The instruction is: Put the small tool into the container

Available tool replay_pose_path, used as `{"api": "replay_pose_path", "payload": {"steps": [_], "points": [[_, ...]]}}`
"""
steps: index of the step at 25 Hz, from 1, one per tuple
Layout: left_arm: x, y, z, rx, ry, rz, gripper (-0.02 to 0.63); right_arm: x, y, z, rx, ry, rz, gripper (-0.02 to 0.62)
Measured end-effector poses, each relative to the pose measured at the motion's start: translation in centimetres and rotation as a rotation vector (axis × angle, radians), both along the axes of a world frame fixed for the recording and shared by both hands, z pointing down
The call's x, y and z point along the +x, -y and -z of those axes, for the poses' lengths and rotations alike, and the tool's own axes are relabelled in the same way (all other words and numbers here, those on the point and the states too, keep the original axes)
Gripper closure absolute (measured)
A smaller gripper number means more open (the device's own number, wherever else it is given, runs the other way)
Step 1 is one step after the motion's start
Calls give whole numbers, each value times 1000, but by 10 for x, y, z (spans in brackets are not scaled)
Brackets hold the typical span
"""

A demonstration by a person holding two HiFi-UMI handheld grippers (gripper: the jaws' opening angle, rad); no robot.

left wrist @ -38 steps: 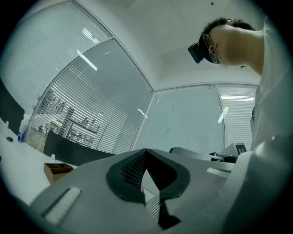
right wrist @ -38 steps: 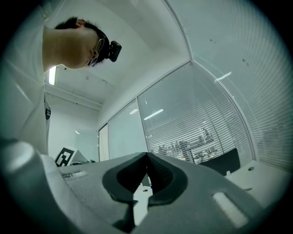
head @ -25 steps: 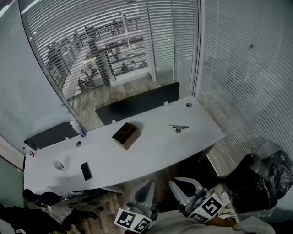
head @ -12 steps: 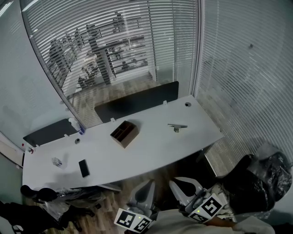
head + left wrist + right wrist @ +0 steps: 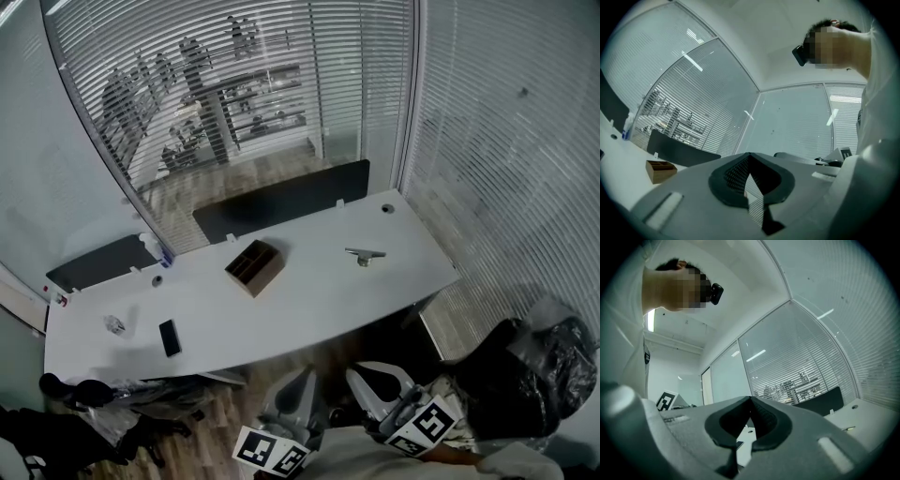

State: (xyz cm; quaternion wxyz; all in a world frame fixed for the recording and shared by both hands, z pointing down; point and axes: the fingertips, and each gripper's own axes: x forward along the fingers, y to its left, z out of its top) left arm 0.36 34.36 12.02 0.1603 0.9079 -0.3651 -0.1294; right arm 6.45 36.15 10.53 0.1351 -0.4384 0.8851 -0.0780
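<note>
A small metal tool (image 5: 364,255) lies on the right part of the white desk (image 5: 309,309). An open brown box (image 5: 253,265), the container, stands near the desk's middle. Both grippers hang low at the frame's bottom, short of the desk's near edge and far from both objects. The left gripper (image 5: 302,382) is shut with nothing in it; its jaws meet at the tips in the left gripper view (image 5: 749,154), which shows the box (image 5: 661,171) at the left. The right gripper (image 5: 367,379) is also shut and empty (image 5: 751,398), with the tool (image 5: 848,428) far off to its right.
A black phone (image 5: 170,337) and a small clear object (image 5: 114,324) lie on the desk's left end. Dark screens (image 5: 281,202) stand along its far edge, with glass walls and blinds behind. A black bag (image 5: 525,375) sits at the lower right.
The head view has shifted a little, so the desk sits slightly higher and further left in the picture. Both grippers stay where they were, shut.
</note>
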Motion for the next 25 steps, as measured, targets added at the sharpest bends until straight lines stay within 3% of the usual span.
{"api": "replay_pose_path", "payload": {"steps": [11, 25], "points": [[1, 39, -6, 6, -21, -14, 606, 5, 36, -6, -4, -25, -32, 595], [-7, 128, -8, -1, -12, -56, 606, -4, 125, -11, -15, -29, -74, 595]]}}
